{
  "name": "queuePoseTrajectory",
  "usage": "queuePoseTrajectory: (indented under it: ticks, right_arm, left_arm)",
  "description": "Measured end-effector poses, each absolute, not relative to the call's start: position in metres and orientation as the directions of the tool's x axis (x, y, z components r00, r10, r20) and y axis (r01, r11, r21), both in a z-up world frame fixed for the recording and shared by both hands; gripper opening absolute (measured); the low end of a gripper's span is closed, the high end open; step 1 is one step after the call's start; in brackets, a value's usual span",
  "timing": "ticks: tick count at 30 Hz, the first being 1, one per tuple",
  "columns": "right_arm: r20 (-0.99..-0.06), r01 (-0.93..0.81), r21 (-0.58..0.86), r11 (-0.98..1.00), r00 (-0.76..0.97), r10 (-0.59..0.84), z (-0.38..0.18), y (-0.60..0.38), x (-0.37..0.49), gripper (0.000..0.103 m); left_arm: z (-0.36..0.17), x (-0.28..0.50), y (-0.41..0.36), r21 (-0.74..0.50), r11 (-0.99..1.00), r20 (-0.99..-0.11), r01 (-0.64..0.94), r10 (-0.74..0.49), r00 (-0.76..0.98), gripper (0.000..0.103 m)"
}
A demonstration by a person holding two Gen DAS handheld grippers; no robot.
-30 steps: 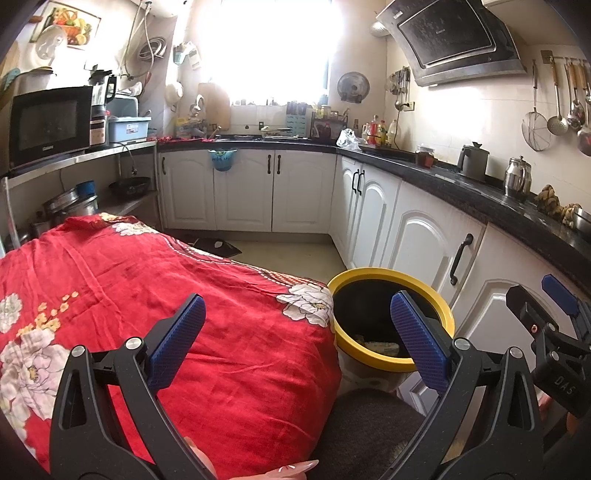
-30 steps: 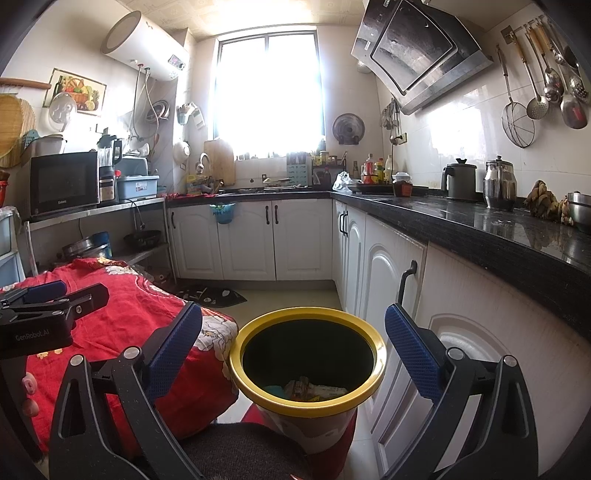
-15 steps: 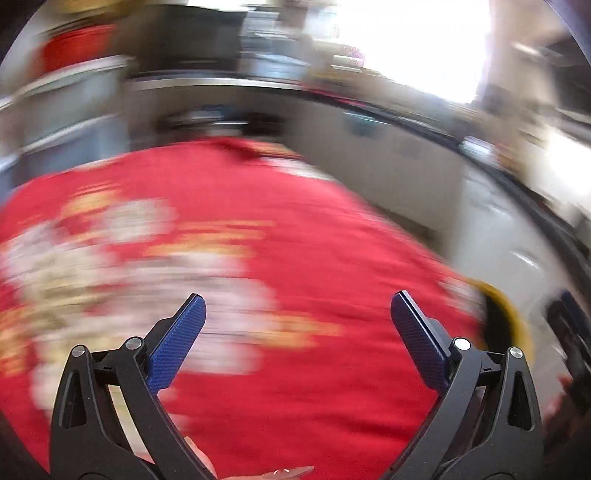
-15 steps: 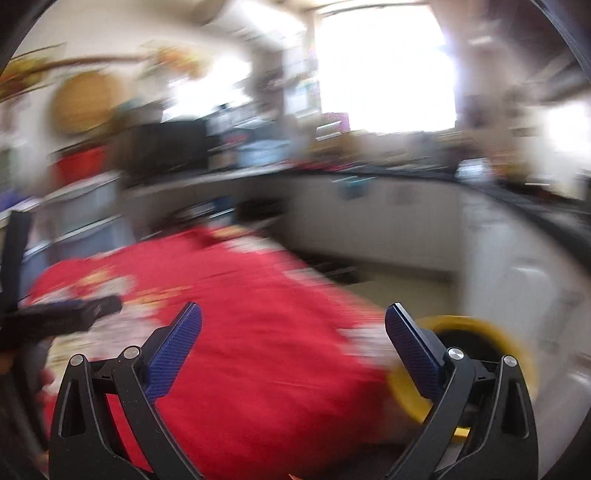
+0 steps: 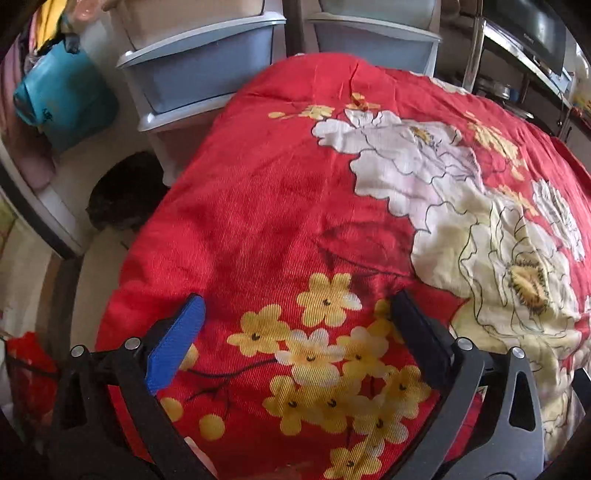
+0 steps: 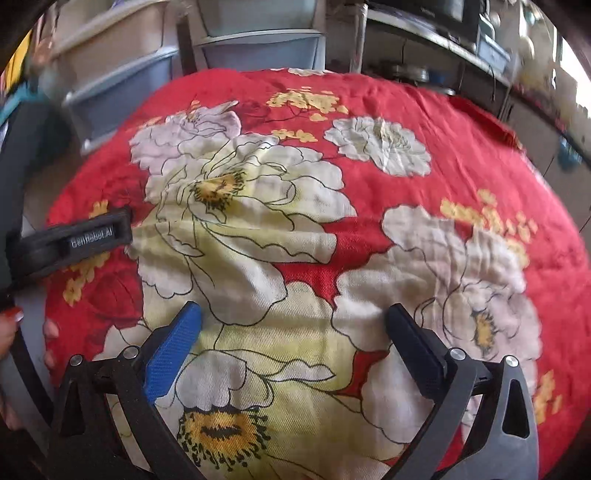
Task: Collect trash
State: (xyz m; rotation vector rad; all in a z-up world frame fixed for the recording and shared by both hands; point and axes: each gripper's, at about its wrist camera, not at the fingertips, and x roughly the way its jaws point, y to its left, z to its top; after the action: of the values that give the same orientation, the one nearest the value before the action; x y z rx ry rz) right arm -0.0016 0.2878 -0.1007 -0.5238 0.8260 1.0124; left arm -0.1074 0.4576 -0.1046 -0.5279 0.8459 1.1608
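My left gripper (image 5: 297,310) is open and empty, hovering over the near left part of a table covered with a red flowered cloth (image 5: 280,206). My right gripper (image 6: 293,319) is open and empty over the middle of the same cloth (image 6: 480,155). The left gripper's body (image 6: 74,240) shows at the left edge of the right wrist view. No trash item and no bin show in either view; only the printed flowers lie on the cloth.
Grey-blue plastic drawer units (image 5: 207,70) stand just beyond the table's far edge. A teal bag (image 5: 62,96) hangs at the left. A dark round object (image 5: 125,192) sits on the floor by the drawers. A shelf with a microwave (image 5: 532,33) runs along the right.
Both grippers swung left, away from the yellow-rimmed bin and the kitchen cabinets, and now point down at the red cloth. The bin has left both views. Both stay open.
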Motion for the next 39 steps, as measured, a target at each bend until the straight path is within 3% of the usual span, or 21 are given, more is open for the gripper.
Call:
queuePoseTrajectory:
  ticks: [39]
  right_arm:
    - [-0.803,-0.890,0.020,0.456,0.257,0.538,-0.1016,0.2853,-0.0001,0.098]
  left_arm:
    - [-0.1062,-0.1096,0.4578,0.048,0.333,-0.803,-0.942,0.574,0.163,0.094]
